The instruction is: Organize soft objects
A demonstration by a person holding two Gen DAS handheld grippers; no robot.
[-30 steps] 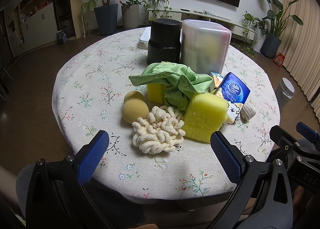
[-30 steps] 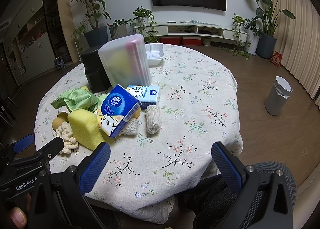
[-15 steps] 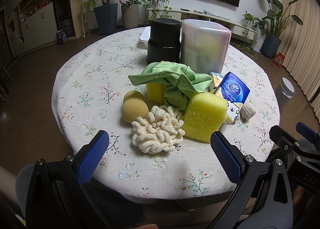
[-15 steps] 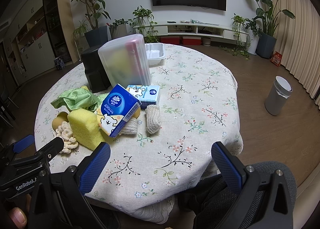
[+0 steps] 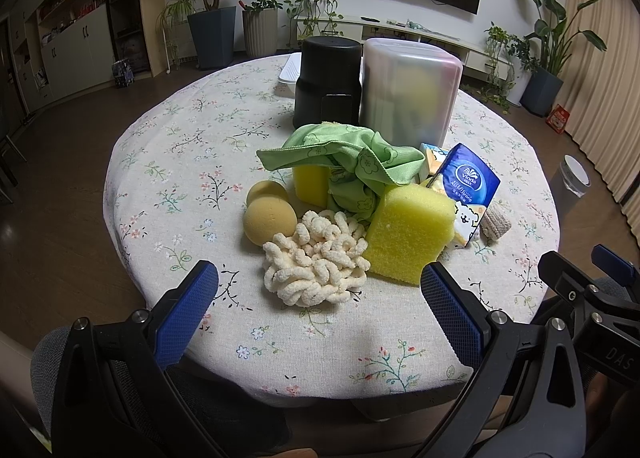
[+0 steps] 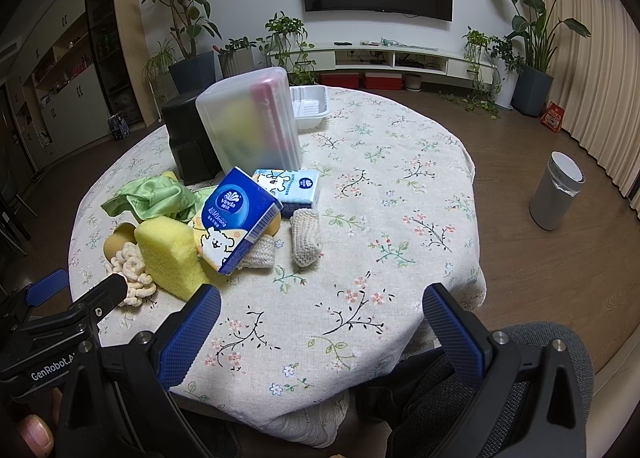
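No change was noted across the last second: the pile and both grippers were found where they had been, so the task was judged not yet begun.

The left gripper (image 5: pixel 319 290) was held wide, empty, at the near table edge. The right gripper (image 6: pixel 321 312) was likewise spread wide and held nothing.

Landmark taken: the large yellow foam sponge block (image 5: pixel 408 232), lying toward the near side of the round table with a floral cloth (image 5: pixel 180 162).
- Touching its left side: cream looped chenille pad (image 5: pixel 316 262).
- Left of that pad: two tan round sponges (image 5: pixel 270 214), one just behind the other.
- Behind the block: crumpled green cloth (image 5: pixel 344 166), draped over a second yellow sponge (image 5: pixel 310 180).
- Leaning on its right side: blue tissue pack with a cartoon dog (image 6: pixel 236 218), tilted, resting on a beige knitted piece (image 6: pixel 260 254).
- Further right, just apart: second beige knitted piece (image 6: pixel 306 238).
- Behind the tilted pack: light blue flat tissue pack (image 6: pixel 294 188).
- Well behind: frosted translucent plastic container (image 5: pixel 410 92), standing upright, yellow and pink contents seen dimly; black cylindrical container (image 5: pixel 328 84) just beside it; white plastic tray (image 6: pixel 310 106) behind.

Obstruction judged: items overlap, so the cloth and the tilted pack would be disturbed if what lies beneath were pulled first. The chenille pad lay nearest the left gripper, unobstructed.
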